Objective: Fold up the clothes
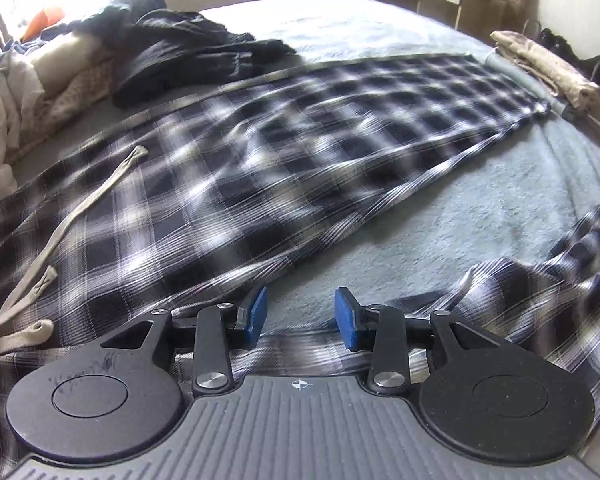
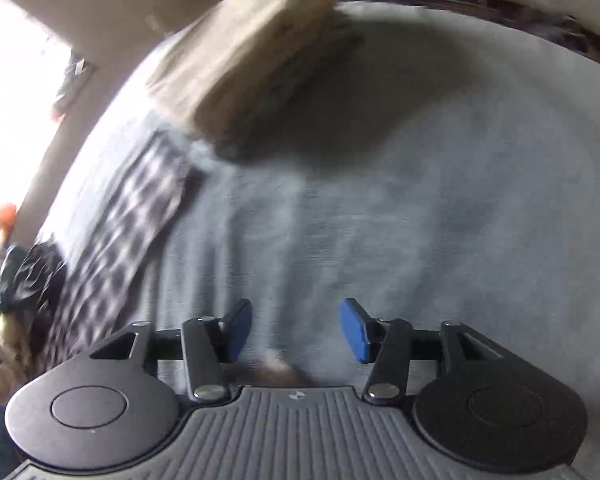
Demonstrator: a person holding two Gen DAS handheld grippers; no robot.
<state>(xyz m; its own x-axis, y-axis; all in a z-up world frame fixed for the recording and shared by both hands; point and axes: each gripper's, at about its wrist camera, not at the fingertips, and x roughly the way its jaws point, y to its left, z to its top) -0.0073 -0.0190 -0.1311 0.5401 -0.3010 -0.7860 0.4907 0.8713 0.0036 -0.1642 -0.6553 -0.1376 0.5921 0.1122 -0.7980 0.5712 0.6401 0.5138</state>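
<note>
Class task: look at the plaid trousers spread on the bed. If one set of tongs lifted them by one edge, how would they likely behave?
The plaid trousers would probably droop and drag: they lie flat and ripple like thin cloth. They look light, so the rest may slide over the grey blanket. The drawstring lies loose and would likely dangle.

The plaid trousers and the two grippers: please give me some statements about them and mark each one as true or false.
1. The plaid trousers lie spread on the bed. True.
2. The left gripper is shut on the drawstring. False: it is open and holds nothing.
3. The right gripper is open. True.
4. The folded beige garment lies on top of the trousers. False: it lies beside them.
</note>
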